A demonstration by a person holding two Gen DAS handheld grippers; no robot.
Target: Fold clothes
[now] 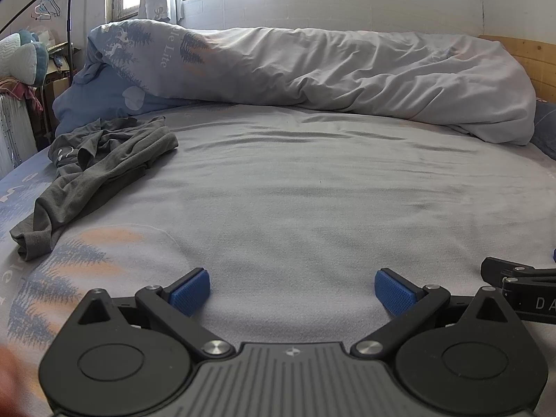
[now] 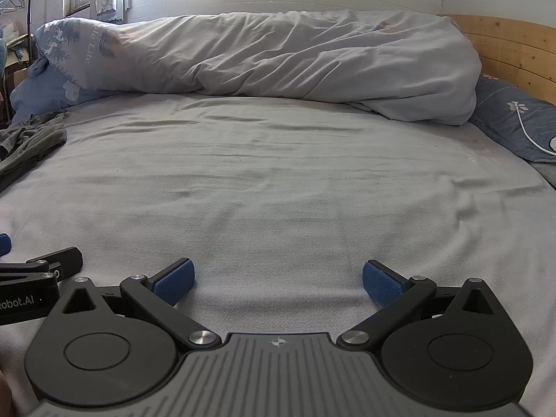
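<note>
A crumpled dark grey garment (image 1: 93,170) lies on the left part of the bed sheet (image 1: 295,191), well ahead and left of my left gripper (image 1: 292,292). That gripper stands open low over the sheet, its blue pads (image 1: 189,292) holding nothing. In the right wrist view only an edge of the garment (image 2: 27,139) shows at the far left. My right gripper (image 2: 278,283) is open too, over bare sheet (image 2: 278,180), with nothing between its pads (image 2: 382,283). The two grippers sit side by side; each one's arm shows at the other view's edge.
A rolled light grey duvet (image 1: 330,76) lies across the far side of the bed against the wall. A wooden headboard (image 2: 514,48) and a blue pillow (image 2: 510,121) with a white cable (image 2: 528,132) are at the right. A clothes rack (image 1: 69,17) and boxes stand left.
</note>
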